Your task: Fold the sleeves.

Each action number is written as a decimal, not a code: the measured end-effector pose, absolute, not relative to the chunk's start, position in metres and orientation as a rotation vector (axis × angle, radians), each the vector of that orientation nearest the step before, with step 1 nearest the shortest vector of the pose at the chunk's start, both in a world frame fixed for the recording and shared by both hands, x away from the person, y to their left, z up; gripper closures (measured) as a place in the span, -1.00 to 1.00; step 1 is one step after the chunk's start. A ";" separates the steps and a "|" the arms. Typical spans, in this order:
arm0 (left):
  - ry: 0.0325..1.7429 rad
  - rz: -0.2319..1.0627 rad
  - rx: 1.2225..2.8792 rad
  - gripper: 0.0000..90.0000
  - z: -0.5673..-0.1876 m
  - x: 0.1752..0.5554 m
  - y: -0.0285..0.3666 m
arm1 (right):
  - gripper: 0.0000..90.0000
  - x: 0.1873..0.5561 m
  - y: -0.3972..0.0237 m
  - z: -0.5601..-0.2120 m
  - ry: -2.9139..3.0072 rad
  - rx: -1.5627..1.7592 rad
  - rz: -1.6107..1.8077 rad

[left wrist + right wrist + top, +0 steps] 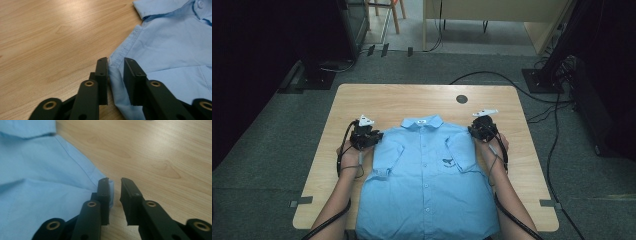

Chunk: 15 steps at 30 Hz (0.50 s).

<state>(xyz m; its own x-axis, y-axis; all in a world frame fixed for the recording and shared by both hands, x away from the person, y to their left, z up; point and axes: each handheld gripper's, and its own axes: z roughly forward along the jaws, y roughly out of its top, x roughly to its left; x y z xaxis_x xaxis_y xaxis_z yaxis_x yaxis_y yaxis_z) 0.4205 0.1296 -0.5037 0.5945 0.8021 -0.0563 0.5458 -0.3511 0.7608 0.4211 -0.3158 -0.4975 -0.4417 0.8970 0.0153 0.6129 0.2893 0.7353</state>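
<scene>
High view: a blue shirt (427, 175) lies flat on the desk (362, 102) between the left claw (371, 139) and right claw (474, 131), both parted at its shoulders; a dark round hole (462, 99) lies beyond.

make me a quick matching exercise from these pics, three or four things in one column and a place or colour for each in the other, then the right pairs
Things:
1. shirt
2. left gripper
3. right gripper
4. round hole

Places or colours:
A. dark spot in the table near its far edge
B. at the shirt's shoulder on the right of the high view
C. light blue, spread flat
D. at the shirt's shoulder on the left of the high view

Pairs: 1-C, 2-D, 3-B, 4-A
</scene>
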 end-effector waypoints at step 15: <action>1.138 0.406 2.048 -0.56 -0.498 0.421 0.131 | -0.55 0.422 -0.312 -0.496 2.191 1.338 1.027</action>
<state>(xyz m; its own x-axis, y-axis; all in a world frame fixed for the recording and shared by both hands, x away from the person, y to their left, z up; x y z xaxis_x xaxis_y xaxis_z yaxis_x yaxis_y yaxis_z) 0.4214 0.1306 -0.4982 0.5550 0.8283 -0.0773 0.5920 -0.3280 0.7362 0.4216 -0.3116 -0.4964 -0.4779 0.8766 0.0557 0.6037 0.2817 0.7458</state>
